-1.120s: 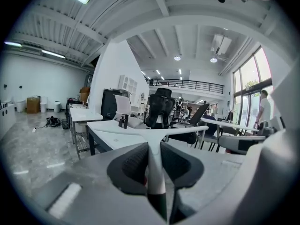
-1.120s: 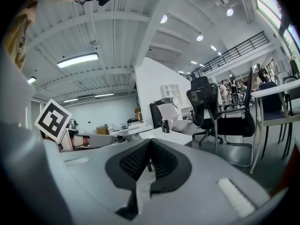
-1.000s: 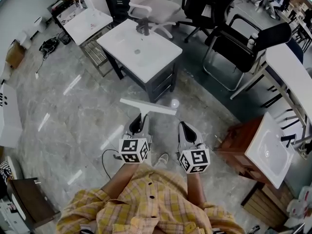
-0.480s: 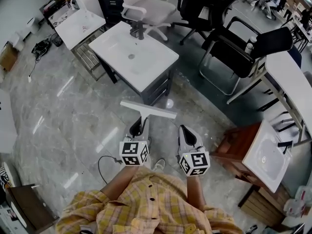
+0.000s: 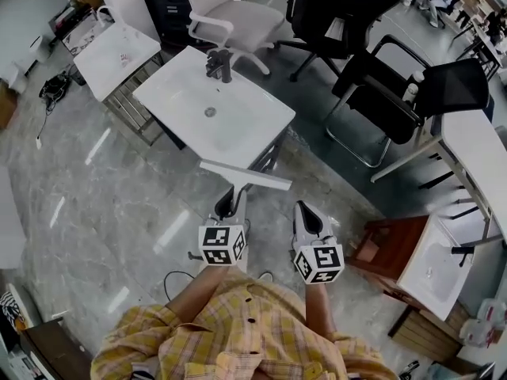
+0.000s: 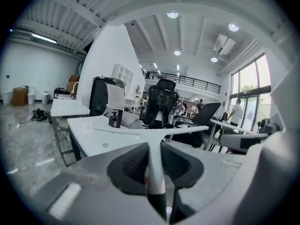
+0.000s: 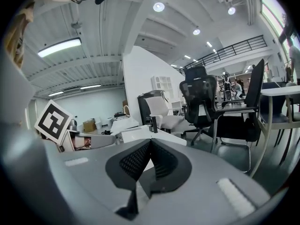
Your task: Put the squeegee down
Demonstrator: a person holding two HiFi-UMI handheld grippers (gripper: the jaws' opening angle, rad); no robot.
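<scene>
— Since both grippers are raised in front of the person, which one has the squeegee [image 5: 244,175]?
— Left gripper [image 5: 230,206]. Its jaws are pinched on the white handle, which runs straight out between the dark pads [image 6: 133,161], and the long blade lies crosswise just beyond the tips.
— Where is the blade in the room?
— It is held in the air, off every surface, at the near corner of the white sink counter [image 5: 170,93]. Whether it hangs over the counter or just short of it, I cannot tell. The dark faucet [image 5: 219,62] stands at the counter's far edge.
— And the right gripper [image 5: 307,214]?
— Just to the right of the left one, level with it, jaws pressed together with nothing between them.
— Anything else nearby?
— A black chair [image 5: 396,85] to the far right, and a wooden cabinet [image 5: 388,236] with its own white basin at the right. A yellow plaid shirt [image 5: 253,331] fills the near edge.
</scene>
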